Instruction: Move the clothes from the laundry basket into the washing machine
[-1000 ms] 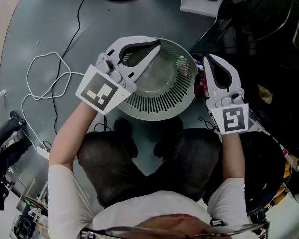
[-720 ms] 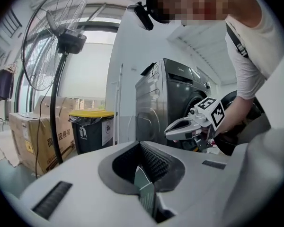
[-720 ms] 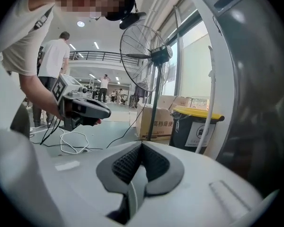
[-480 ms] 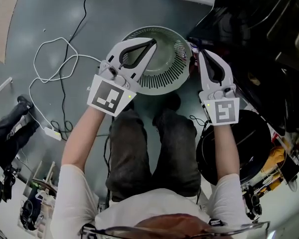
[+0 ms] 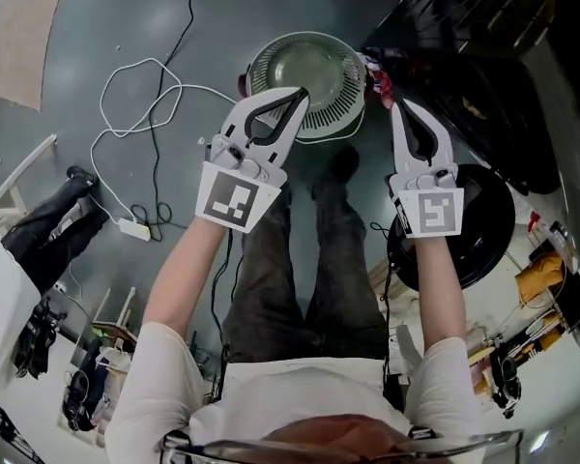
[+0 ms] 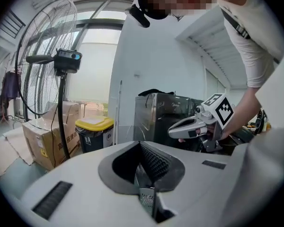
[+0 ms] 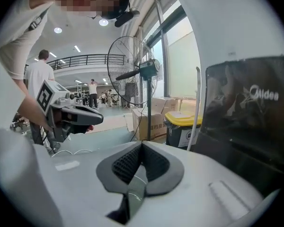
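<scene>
Both claws are pinched fully shut with nothing in them: left claw [image 5: 301,93] and right claw [image 5: 398,105] are side by side at the same height, pointing forward and a little down. My guess is they're parked like that because there's nothing left to grab. The basket [image 5: 319,124] sits on the floor well below and just ahead of the left claw's tip, and its pale bottom looks bare. The washer [image 7: 246,122] is the dark box right beside the right claw, on its outer side, so drops are a short reach. There's a red bit [image 5: 379,77] past the right claw's tip, between basket and washer; can't tell if it's a stray garment. I'd check that next
</scene>
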